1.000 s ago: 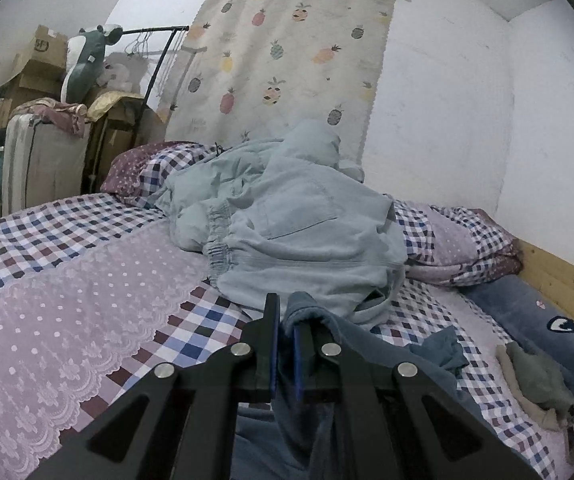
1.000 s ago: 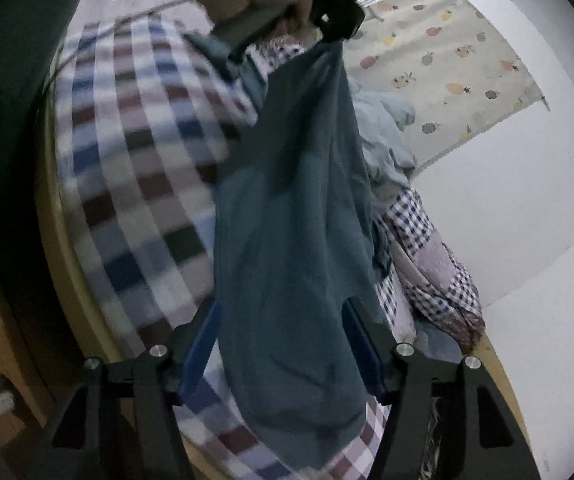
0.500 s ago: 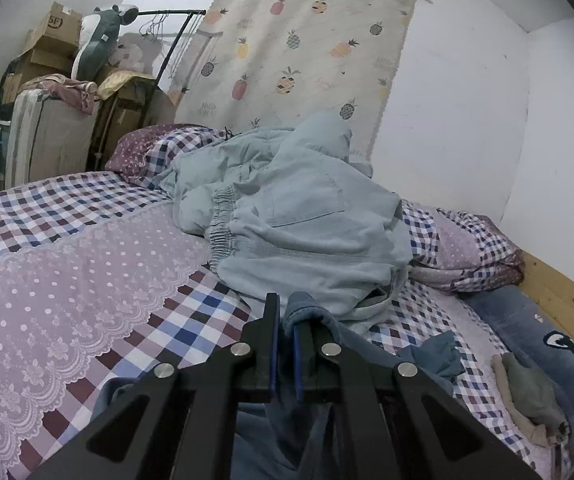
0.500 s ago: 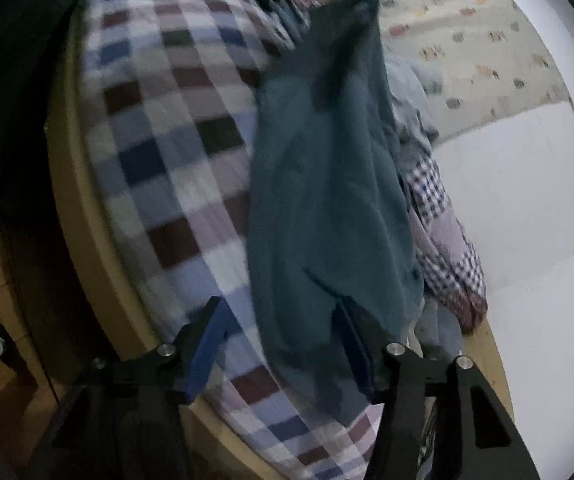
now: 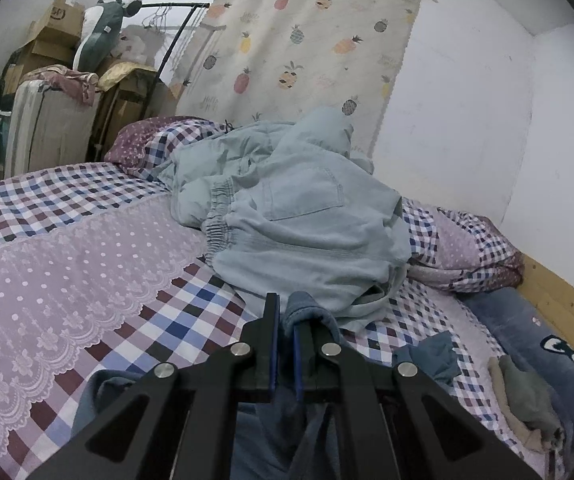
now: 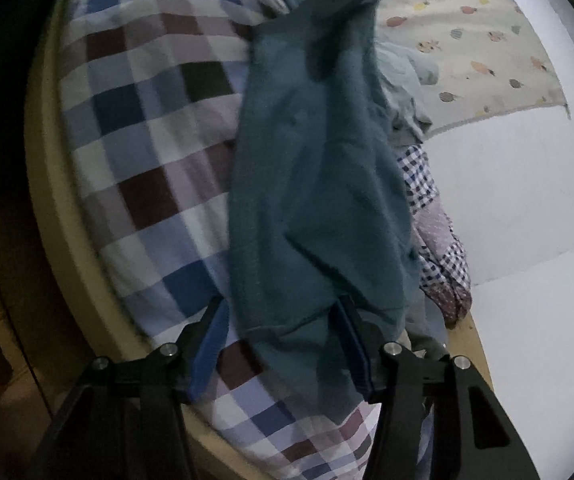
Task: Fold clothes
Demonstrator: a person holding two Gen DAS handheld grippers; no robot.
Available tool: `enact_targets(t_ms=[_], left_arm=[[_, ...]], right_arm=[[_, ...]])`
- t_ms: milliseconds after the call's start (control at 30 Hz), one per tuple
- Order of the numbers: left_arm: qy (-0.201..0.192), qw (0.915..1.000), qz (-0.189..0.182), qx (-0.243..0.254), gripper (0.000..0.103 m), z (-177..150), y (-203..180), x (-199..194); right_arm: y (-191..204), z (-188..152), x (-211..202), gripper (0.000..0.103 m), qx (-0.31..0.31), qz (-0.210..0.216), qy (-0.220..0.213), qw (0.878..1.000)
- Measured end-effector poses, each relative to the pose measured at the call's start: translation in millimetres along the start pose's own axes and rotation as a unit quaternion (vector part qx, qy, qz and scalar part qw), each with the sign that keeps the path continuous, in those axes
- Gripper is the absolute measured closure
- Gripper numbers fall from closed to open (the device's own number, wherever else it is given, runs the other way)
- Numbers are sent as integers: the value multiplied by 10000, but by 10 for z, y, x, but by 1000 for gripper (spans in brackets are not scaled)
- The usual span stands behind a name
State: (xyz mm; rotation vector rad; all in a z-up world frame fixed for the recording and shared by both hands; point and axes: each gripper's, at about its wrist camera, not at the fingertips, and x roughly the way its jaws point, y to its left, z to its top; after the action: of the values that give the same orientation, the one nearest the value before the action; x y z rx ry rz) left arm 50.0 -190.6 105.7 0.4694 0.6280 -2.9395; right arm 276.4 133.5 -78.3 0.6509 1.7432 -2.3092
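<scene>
Left wrist view: the left gripper [image 5: 285, 338] is pinching a bunched edge of the teal garment [image 6: 319, 184], which is hanging over the checked bed [image 6: 143, 128]. The right gripper [image 6: 283, 344] is spreading wide around its lower hem. Soft, light, limp cloth; corners look the best hold.

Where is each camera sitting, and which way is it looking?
Left wrist: sits on the left gripper, looking across the bed at the pale denim heap and pineapple curtain; its fingers pinch the teal garment.
Right wrist: sits on the right gripper, open, looking along the hanging teal garment toward the bed's edge.
Both show: teal garment, bed, curtain.
</scene>
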Motion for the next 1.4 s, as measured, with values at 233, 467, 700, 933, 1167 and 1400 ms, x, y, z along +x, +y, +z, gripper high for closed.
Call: enact_targets(t_ms=[233, 467, 700, 933, 1167, 1400], left_arm=[[2, 10000, -8, -38, 98, -3, 0, 4], [-11, 10000, -23, -85, 98, -5, 2, -9], [-14, 9999, -40, -109, 98, -2, -3, -9], [-12, 9999, -58, -84, 98, -5, -10, -23], [3, 10000, -64, -74, 98, -15, -18, -24], [14, 9999, -115, -54, 98, -15, -27, -42]], right_arm=[[28, 39, -2, 49, -161, -442, -82, 9989], [-22, 59, -119, 50, -176, -839, -211, 9961], [-154, 98, -133, 57, -11, -1071, -159, 9941], [-129, 136, -81, 73, -150, -1045, -186, 9942], [-87, 174, -75, 92, -252, -941, -253, 9949], [-359, 191, -149, 99, 342, -752, -176, 9964]])
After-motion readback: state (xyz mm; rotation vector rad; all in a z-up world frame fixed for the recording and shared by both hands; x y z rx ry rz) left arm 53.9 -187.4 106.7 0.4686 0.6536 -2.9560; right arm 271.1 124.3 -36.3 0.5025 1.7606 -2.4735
